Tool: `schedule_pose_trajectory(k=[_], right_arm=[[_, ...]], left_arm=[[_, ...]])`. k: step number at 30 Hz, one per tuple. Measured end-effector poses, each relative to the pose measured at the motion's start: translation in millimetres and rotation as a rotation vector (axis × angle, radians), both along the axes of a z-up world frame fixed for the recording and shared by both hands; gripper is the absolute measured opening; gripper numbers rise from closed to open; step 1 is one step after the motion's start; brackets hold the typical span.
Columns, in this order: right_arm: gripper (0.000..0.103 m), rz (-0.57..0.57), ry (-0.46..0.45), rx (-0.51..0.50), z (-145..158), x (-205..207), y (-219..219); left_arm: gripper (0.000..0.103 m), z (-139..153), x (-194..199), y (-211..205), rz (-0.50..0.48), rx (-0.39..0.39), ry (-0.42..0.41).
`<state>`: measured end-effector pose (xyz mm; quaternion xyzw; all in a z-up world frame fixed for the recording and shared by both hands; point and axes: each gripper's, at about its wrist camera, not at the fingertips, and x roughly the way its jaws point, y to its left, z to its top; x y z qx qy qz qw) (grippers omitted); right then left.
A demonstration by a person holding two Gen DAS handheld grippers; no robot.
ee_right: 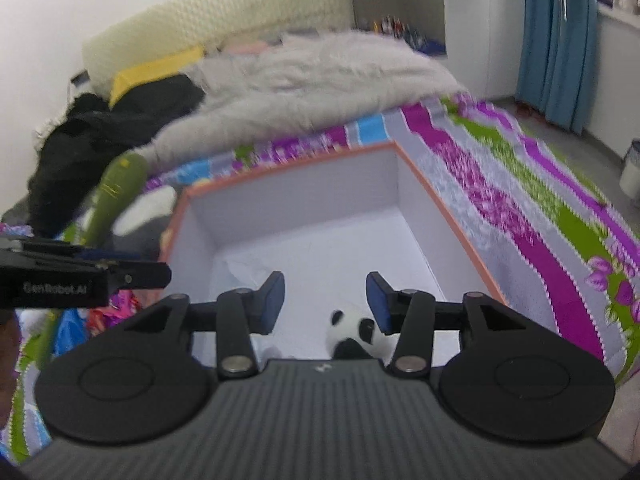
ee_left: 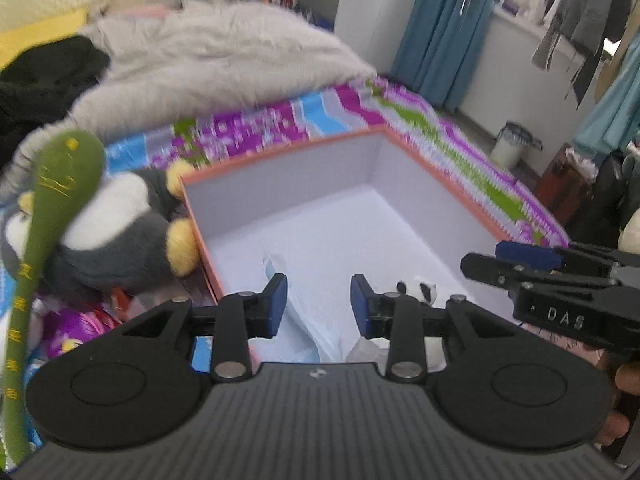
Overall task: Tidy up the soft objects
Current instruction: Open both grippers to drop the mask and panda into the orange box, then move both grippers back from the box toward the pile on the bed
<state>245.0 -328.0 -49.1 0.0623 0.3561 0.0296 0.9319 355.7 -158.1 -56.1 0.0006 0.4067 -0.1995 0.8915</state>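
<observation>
1. Both grippers hang over the orange-rimmed box [ee_left: 400, 148] on the bed [ee_right: 520, 208]. The left gripper [ee_left: 319, 306] and the right gripper [ee_right: 326, 300] are both released, jaws apart, nothing between the pads.
2. Already in the box: a small panda plush [ee_right: 352, 330] near the front wall, and a pale blue cloth [ee_left: 308, 320] below the left gripper.
3. Still outside: the grey penguin plush [ee_left: 116, 232], touching the box's left wall, with a green plush stick [ee_left: 60, 184] lying across it.
4. Next step, as I judge it: the left gripper fetches the green stick first, since it lies on top.
5. Grip the stick's thin shaft, not its wide head; it fits the jaws better.
6. Lift clear of the orange rim before moving across, or the box may shift.
7. Keep the right gripper back; the two sit close together over the box.
</observation>
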Motion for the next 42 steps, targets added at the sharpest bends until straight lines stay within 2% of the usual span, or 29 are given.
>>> schedule_pose_trajectory(k=[6, 18, 29, 33, 42], right_arm=[[0.048, 0.034, -0.099, 0.003, 22, -31, 18], [0.048, 0.096, -0.172, 0.043, 23, -84, 58], [0.048, 0.125, -0.177, 0.084, 17, -123, 85], [0.048, 0.13, -0.179, 0.066, 15, -134, 98], [0.048, 0.155, -0.155, 0.085, 6, -159, 123]], left_arm=[[0.04, 27, -40, 20, 0.017, -0.016, -0.103], [0.04, 31, -110, 60, 0.09, -0.038, -0.157], [0.04, 27, -172, 97, 0.168, -0.074, -0.155], [0.04, 25, -190, 113, 0.187, -0.106, -0.135], [0.04, 10, -223, 150, 0.255, -0.105, -0.096]])
